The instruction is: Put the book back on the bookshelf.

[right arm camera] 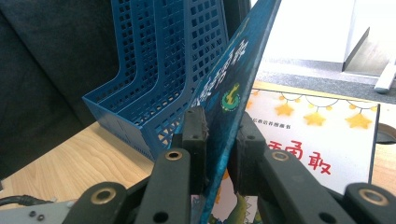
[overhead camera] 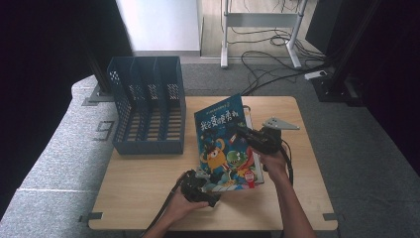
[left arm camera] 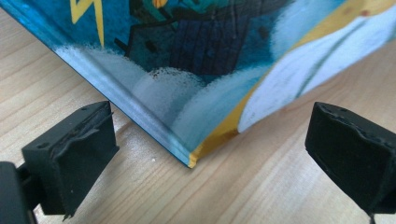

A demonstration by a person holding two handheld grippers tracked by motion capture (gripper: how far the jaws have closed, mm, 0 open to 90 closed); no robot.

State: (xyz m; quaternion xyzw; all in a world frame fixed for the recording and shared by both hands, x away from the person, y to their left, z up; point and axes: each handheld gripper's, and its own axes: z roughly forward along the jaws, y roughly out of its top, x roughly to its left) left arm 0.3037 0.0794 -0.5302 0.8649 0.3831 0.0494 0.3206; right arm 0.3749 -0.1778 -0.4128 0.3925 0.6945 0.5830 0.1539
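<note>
At the table's (overhead camera: 148,198) near edge, the left gripper (left arm camera: 205,154) lies low, jaws spread either side of the blue picture book's (overhead camera: 225,144) bottom corner, pads clear of it; its own view shows that corner resting on the wood. Farther in, the right gripper (right arm camera: 219,140) pinches the cover's right edge, tilting it up. The right gripper view reveals a second book (right arm camera: 317,135) lying flat beneath. The blue file rack (overhead camera: 148,104) stands at the far left corner.

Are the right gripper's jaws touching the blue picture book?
Touching. The right gripper view shows the right gripper with both jaws clamped on the blue picture book edge, no gap.
</note>
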